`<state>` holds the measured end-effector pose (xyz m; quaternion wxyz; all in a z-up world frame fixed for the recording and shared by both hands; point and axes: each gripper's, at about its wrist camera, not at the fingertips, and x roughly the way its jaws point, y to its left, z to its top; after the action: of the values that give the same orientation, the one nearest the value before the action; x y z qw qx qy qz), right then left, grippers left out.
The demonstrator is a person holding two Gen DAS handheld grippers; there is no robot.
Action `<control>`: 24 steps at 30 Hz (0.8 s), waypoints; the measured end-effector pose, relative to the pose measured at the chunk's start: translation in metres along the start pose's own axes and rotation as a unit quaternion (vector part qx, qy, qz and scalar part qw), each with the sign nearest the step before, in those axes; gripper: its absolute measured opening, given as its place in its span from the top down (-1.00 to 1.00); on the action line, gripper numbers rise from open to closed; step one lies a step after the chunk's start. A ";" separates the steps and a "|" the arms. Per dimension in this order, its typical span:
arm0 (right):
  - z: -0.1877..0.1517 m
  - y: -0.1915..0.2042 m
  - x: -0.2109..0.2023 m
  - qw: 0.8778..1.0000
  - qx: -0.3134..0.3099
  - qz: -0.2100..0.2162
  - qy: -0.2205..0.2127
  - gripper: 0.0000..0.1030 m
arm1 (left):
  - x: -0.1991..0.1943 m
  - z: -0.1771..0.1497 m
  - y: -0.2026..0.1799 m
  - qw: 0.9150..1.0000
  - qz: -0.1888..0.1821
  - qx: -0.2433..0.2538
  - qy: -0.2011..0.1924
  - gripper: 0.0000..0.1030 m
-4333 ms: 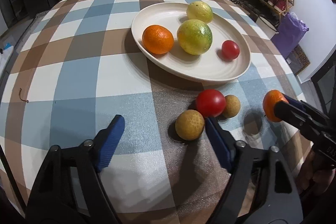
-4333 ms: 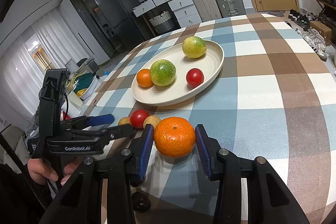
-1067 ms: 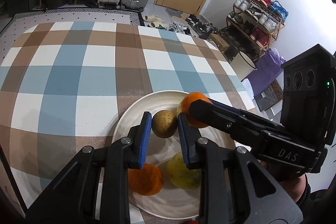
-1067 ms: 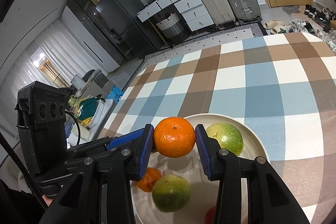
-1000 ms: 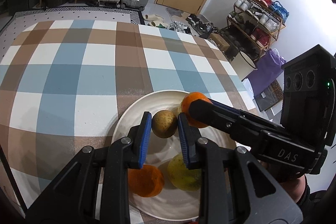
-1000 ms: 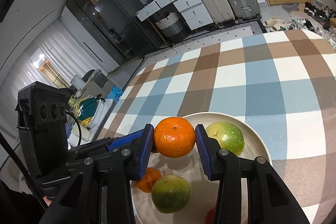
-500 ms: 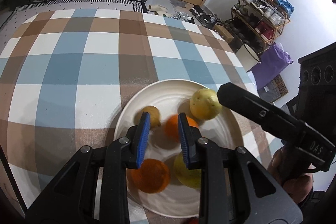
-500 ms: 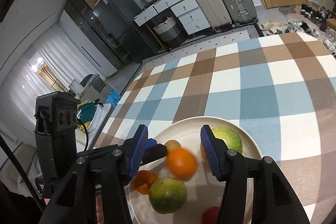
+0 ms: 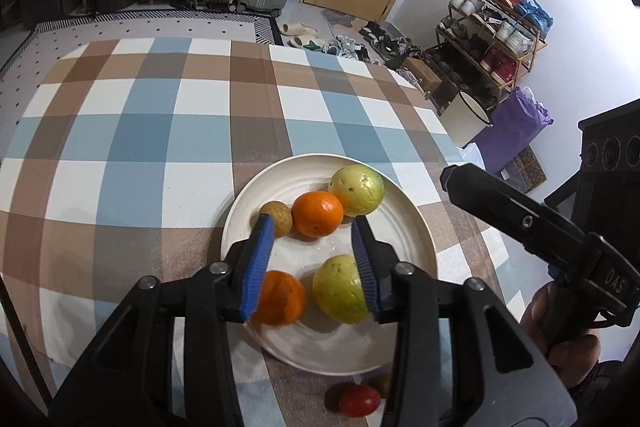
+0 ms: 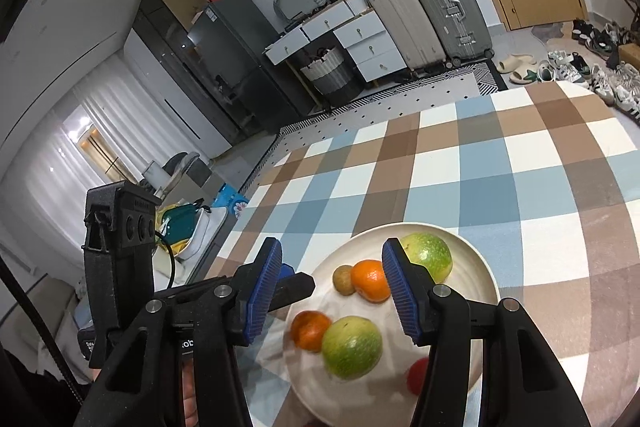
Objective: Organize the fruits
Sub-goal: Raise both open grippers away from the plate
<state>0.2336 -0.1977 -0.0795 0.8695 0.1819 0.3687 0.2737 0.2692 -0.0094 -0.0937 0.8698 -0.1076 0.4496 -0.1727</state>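
Observation:
The white plate (image 9: 400, 219) holds a small brown fruit (image 9: 276, 215), an orange (image 9: 317, 213) beside it, two yellow-green fruits (image 9: 356, 190), and a second orange (image 9: 280, 297). My left gripper (image 9: 312, 227) hovers above the plate with its jaws opening and nothing between the pads. My right gripper (image 10: 332, 251) is open and empty above the same plate (image 10: 480, 291). Below it lie the orange (image 10: 370, 279) and the brown fruit (image 10: 344, 279). A red tomato (image 10: 418, 375) lies on the plate's near side.
On the checked tablecloth (image 9: 160, 131) in front of the plate lie a red tomato (image 9: 358, 401) and a small brown fruit (image 9: 382, 383). A hand (image 9: 560, 339) holds the right gripper at the right. Suitcases, drawers and a shoe rack stand beyond the table.
The left gripper let go of the small brown fruit and the right one of the orange; both fruits now rest on the plate. Both grippers opened and rose.

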 end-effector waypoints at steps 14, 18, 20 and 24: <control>-0.017 0.034 -0.050 0.999 -0.038 -0.004 -0.024 -0.05 | -0.062 -0.022 -0.026 0.999 0.009 0.011 -0.043 -0.54; -0.026 0.040 -0.066 0.998 -0.045 -0.008 -0.032 -0.24 | -0.079 -0.033 -0.030 0.999 0.014 0.011 -0.049 -0.61; -0.030 0.045 -0.073 0.998 -0.051 -0.008 -0.038 -0.25 | -0.087 -0.038 -0.033 0.998 0.018 0.013 -0.054 -0.65; -0.040 0.052 -0.086 0.997 -0.059 -0.013 -0.044 -0.45 | -0.103 -0.053 -0.037 0.997 0.029 0.018 -0.063 -0.89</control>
<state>0.1363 -0.2044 -0.0325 0.8978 0.1372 0.3155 0.2750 0.1627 -0.0041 -0.0347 0.9028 -0.0897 0.3936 -0.1481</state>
